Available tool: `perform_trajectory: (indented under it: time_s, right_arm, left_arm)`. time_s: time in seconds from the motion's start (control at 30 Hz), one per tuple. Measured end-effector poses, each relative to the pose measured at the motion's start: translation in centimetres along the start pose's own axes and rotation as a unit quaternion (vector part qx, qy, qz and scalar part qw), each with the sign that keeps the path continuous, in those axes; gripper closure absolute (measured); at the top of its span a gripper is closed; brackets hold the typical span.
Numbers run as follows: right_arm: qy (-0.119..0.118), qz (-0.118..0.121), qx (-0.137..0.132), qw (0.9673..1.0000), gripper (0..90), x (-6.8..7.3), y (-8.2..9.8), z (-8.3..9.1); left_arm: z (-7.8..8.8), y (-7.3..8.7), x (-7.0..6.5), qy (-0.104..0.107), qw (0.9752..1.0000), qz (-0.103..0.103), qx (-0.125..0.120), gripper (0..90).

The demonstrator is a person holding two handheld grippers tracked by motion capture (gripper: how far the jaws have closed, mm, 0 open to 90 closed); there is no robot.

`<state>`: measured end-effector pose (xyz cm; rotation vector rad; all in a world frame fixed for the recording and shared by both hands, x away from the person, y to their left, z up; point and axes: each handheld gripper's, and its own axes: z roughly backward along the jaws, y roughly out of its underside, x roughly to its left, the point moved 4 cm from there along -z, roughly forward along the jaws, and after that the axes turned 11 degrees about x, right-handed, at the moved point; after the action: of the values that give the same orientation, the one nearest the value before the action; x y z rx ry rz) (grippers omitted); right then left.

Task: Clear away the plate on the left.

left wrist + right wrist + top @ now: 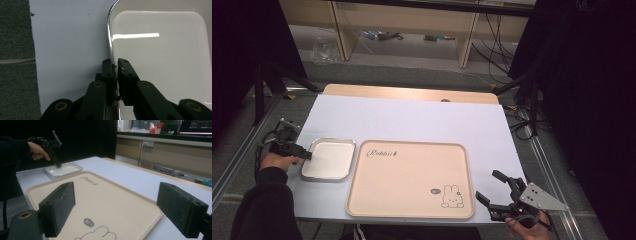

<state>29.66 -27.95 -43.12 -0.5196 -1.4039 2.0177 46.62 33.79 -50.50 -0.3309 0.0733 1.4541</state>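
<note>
**Rim pinched for a move**

White table carries a metal tray just left of the beige rabbit tray. Left gripper fingers clamp its rim, likely to shift it; right gripper waits, fingers wide.

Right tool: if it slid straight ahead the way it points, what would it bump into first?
Probably the big pink tray. The open right tool points low across it toward the far small dish; depth is hard to judge.

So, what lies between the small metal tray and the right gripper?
The big beige rabbit tray lies between the small metal tray and the open right gripper, with nothing on it; the high view shows this.
</note>
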Motion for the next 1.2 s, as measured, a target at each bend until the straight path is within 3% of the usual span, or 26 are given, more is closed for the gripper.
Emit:
perform_trajectory:
  time_s: [0.13,0.2,0.23,0.33,0.37,0.4,0.57,0.6,0.67,0.7,0.77,0.83,0.87,0.9,0.93,1.07,1.17,1.2]
  right_arm:
    - [0.001,0.001,-0.001,1.0,16.0,-0.1,0.0,0.0]
    - [0.014,0.018,-0.008,0.9997,16.0,-0.3,-0.2,0.1]
    - [0.003,0.011,-0.012,0.9999,16.0,-0.1,-0.2,-0.1]
    - [0.007,0.013,-0.01,0.9998,16.0,-0.2,-0.2,0.0]
    - [0.002,0.0,0.0,1.0,16.0,0.0,-0.1,0.1]
    - [0.011,0.017,-0.004,0.9998,16.0,-0.4,-0.1,0.1]
    - [0.006,0.016,-0.015,0.9997,16.0,-0.4,-0.2,0.0]
    - [0.015,0.019,-0.013,0.9996,16.1,-0.4,-0.2,0.1]
    - [-0.003,0.002,0.001,1.0,16.1,0.0,-0.1,0.1]
    - [0.011,0.017,0.003,0.9998,16.1,-0.2,-0.1,0.2]
    - [0.011,0.017,-0.002,0.9998,16.1,-0.3,-0.1,0.2]
    - [-0.003,-0.002,-0.011,0.9999,16.1,-0.1,-0.1,-0.1]
    - [0.004,-0.009,0.002,1.0,16.1,-0.1,0.0,0.0]
    - [-0.007,-0.024,0.021,0.9995,16.1,0.2,0.2,0.2]
    - [-0.002,0.003,0.005,1.0,16.1,-0.2,0.0,-0.1]
    - [0.0,-0.002,0.004,1.0,16.2,0.0,0.0,0.1]
    - [0.0,0.01,-0.012,0.9999,16.2,-0.3,-0.2,-0.1]
    - [0.013,0.021,-0.007,0.9997,16.2,-0.5,-0.1,0.1]
  left_arm:
    - [-0.1,0.3,0.3,0.029,0.9993,0.013,-0.018,85.9]
    - [-0.2,0.3,0.4,0.045,0.9982,0.019,-0.035,87.3]
    - [-0.2,0.4,0.4,0.052,0.9977,0.022,-0.037,87.9]
    - [-0.2,0.4,0.5,0.058,0.9971,0.022,-0.044,88.2]
    - [0.0,0.4,0.5,0.068,0.996,0.024,-0.053,88.3]
    - [0.1,0.4,0.5,0.073,0.9953,0.026,-0.059,88.4]
    - [0.9,0.5,0.7,0.062,0.9942,0.03,-0.083,88.4]
    - [1.1,0.6,0.8,0.064,0.9934,0.034,-0.089,88.4]
    - [1.6,0.8,1.1,0.07,0.9912,0.038,-0.105,88.4]
    - [1.8,0.9,1.2,0.074,0.9899,0.043,-0.113,88.5]
    - [2.4,1.0,1.1,0.084,0.9873,0.044,-0.127,88.5]
    - [2.6,0.9,1.0,0.092,0.9861,0.042,-0.132,88.5]
    - [2.7,0.9,1.0,0.093,0.9862,0.039,-0.131,88.5]
    - [2.7,0.9,0.9,0.094,0.9859,0.04,-0.133,88.5]
    - [2.6,0.9,0.8,0.096,0.9855,0.041,-0.133,88.4]
    - [2.6,0.9,0.3,0.095,0.9864,0.033,-0.13,88.4]
    - [2.7,0.8,-0.3,0.106,0.9852,0.025,-0.133,88.4]
    - [2.7,0.8,-0.5,0.104,0.9855,0.021,-0.132,88.5]
